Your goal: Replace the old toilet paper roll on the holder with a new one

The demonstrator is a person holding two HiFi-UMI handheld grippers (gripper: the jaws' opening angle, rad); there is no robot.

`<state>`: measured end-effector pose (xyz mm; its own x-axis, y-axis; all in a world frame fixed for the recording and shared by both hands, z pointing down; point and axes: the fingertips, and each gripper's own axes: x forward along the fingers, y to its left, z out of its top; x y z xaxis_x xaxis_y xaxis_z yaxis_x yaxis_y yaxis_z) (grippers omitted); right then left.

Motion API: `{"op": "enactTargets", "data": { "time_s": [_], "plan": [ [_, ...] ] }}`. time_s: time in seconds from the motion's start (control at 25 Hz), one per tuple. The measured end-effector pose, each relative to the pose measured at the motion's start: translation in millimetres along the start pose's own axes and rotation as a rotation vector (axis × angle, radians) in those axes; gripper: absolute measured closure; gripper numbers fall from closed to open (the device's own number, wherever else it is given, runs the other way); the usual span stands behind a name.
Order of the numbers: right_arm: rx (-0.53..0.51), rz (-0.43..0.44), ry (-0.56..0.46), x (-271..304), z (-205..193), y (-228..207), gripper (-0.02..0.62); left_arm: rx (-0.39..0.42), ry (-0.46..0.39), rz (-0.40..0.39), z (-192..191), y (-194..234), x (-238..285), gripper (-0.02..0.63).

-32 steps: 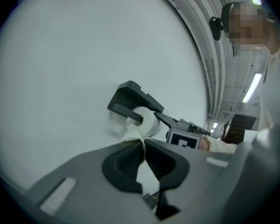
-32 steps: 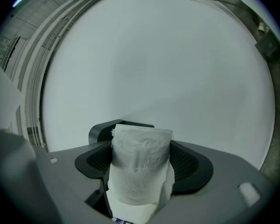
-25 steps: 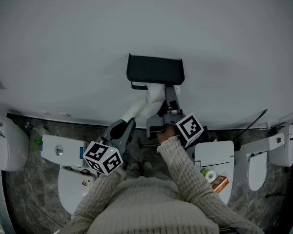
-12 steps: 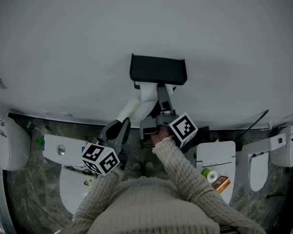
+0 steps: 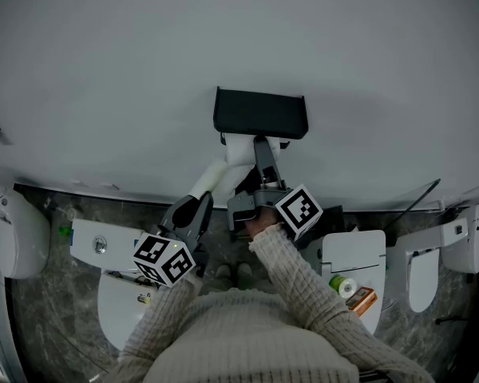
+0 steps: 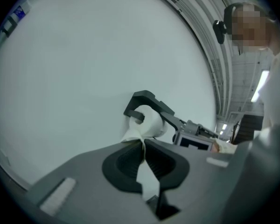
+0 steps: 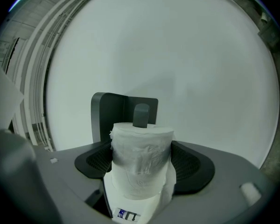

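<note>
A black holder (image 5: 259, 112) is fixed on the pale wall. Just under it is a white toilet paper roll (image 5: 238, 152), and my right gripper (image 5: 255, 159) is shut on it. In the right gripper view the roll (image 7: 141, 157) fills the space between the jaws, with the holder's arm (image 7: 141, 115) poking out behind its top. A loose tail of paper (image 5: 211, 178) runs down from the roll to my left gripper (image 5: 196, 206). In the left gripper view that tail (image 6: 144, 171) is pinched in the shut jaws, and the roll (image 6: 150, 121) sits at the holder (image 6: 144, 102).
Below the wall lies a dark stone floor with white toilet fixtures: one (image 5: 16, 234) at the left, a tank lid (image 5: 104, 246) beside it, another tank (image 5: 351, 254) at the right with a small green roll (image 5: 341, 286), and a fixture (image 5: 455, 246) at far right.
My right gripper has carried the roll up and a little left, close under the holder. The left gripper followed slightly left with the paper tail. Almost nothing moved in the last half second.
</note>
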<state>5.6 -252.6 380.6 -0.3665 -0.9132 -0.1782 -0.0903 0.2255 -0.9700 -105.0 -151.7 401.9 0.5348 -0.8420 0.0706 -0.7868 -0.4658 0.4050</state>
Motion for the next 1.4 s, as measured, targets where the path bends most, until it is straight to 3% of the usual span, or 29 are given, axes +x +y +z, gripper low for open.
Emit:
{"op": "enactTargets", "data": {
  "time_s": [0.4, 0.72, 1.16, 1.4],
  "plan": [
    [-0.091, -0.008, 0.057, -9.7, 4.0, -3.9, 0.202, 0.001, 0.008, -0.001, -1.1, 5.5, 1.8, 0.591],
    [-0.234, -0.038, 0.125, -41.5, 11.5, -4.1, 0.207, 0.009, 0.018, 0.007, -9.7, 5.4, -7.2, 0.591],
    [-0.464, -0.025, 0.235, -79.3, 3.3, -4.4, 0.298, 0.019, 0.041, -0.009, -23.6, -9.3, -18.1, 0.591],
    [-0.710, -0.022, 0.293, -90.0, -8.3, 2.3, 0.436, 0.002, 0.056, -0.045, -30.8, -24.2, -13.4, 0.591]
  ]
}}
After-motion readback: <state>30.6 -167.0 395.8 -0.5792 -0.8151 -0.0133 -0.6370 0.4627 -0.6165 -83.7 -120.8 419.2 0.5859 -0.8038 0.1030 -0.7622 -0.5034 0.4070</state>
